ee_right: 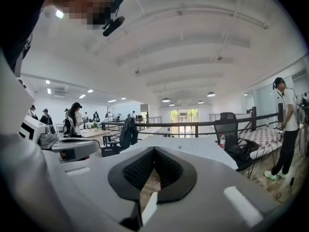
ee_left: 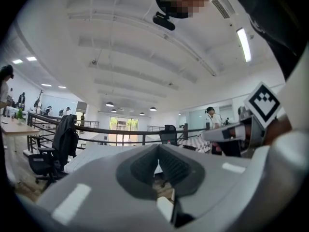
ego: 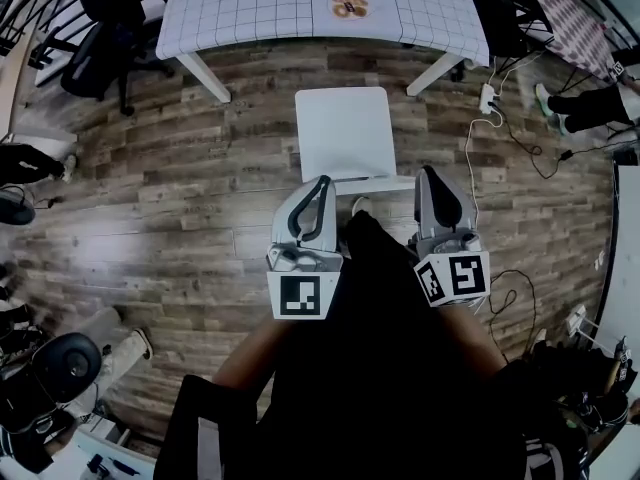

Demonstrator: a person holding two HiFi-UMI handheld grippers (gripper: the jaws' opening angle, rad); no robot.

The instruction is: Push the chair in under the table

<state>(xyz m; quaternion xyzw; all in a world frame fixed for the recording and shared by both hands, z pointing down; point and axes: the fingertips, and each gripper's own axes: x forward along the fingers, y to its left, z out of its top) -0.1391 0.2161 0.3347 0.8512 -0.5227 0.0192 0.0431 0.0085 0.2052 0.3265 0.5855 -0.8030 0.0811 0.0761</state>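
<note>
While both are clenched on nothing, the left gripper (ego: 324,179) and right gripper (ego: 426,171) sit equally near, by either end of the backrest of the chair (ego: 345,133), which lies mid-frame just above them, seat pointing up toward the counter (ego: 250,8), not yet under it.

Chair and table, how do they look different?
The chair is plain white, while the table has a grid of thin dark lines on top. The chair's seat is bare, but the table has a small brown thing lying on it. The chair is much narrower than the table. Both are white and stand on the wood floor.
</note>
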